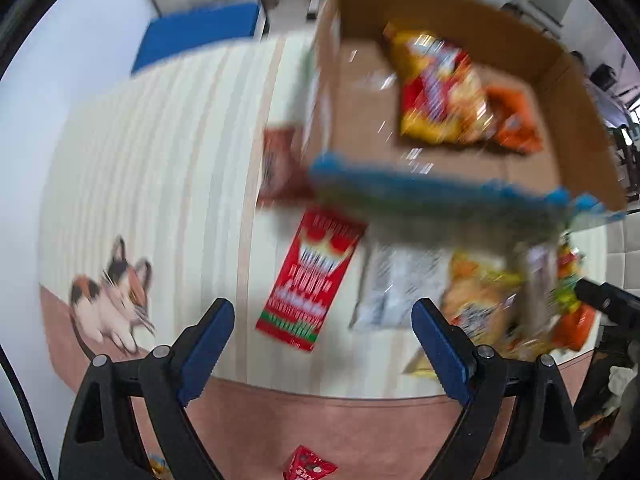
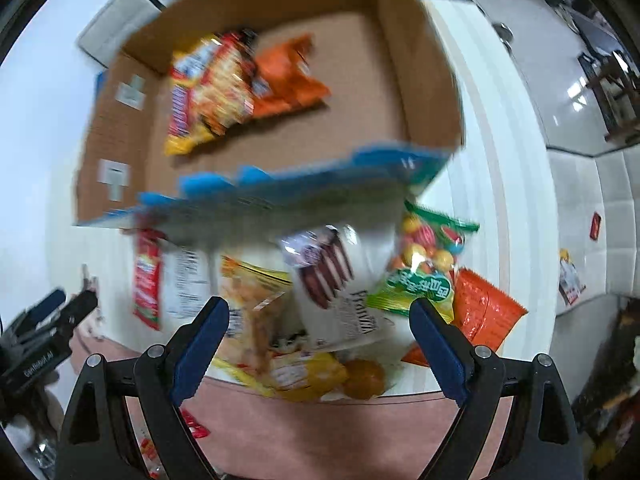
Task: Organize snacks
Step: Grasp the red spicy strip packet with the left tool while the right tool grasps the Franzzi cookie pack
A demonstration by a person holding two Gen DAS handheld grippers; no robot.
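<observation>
An open cardboard box (image 1: 576, 120) (image 2: 420, 60) stands on the table and holds a yellow-red chip bag (image 1: 440, 88) (image 2: 208, 92) and an orange packet (image 1: 516, 120) (image 2: 288, 76). A blurred blue-edged pack (image 1: 440, 188) (image 2: 280, 192) hangs in the air at the box's near wall, touching neither gripper. My left gripper (image 1: 324, 320) is open and empty above a red snack box (image 1: 312, 280). My right gripper (image 2: 320, 320) is open and empty above a pile with a white Franzzi pack (image 2: 344, 312), a green candy bag (image 2: 424, 264) and an orange packet (image 2: 488, 312).
The striped tablecloth (image 1: 160, 160) has a cat picture (image 1: 112, 300) at its near left. A dark red pack (image 1: 280, 168) lies by the box's left wall. A small red packet (image 1: 308, 468) lies on the floor below. The other gripper (image 1: 608, 300) shows at the right edge.
</observation>
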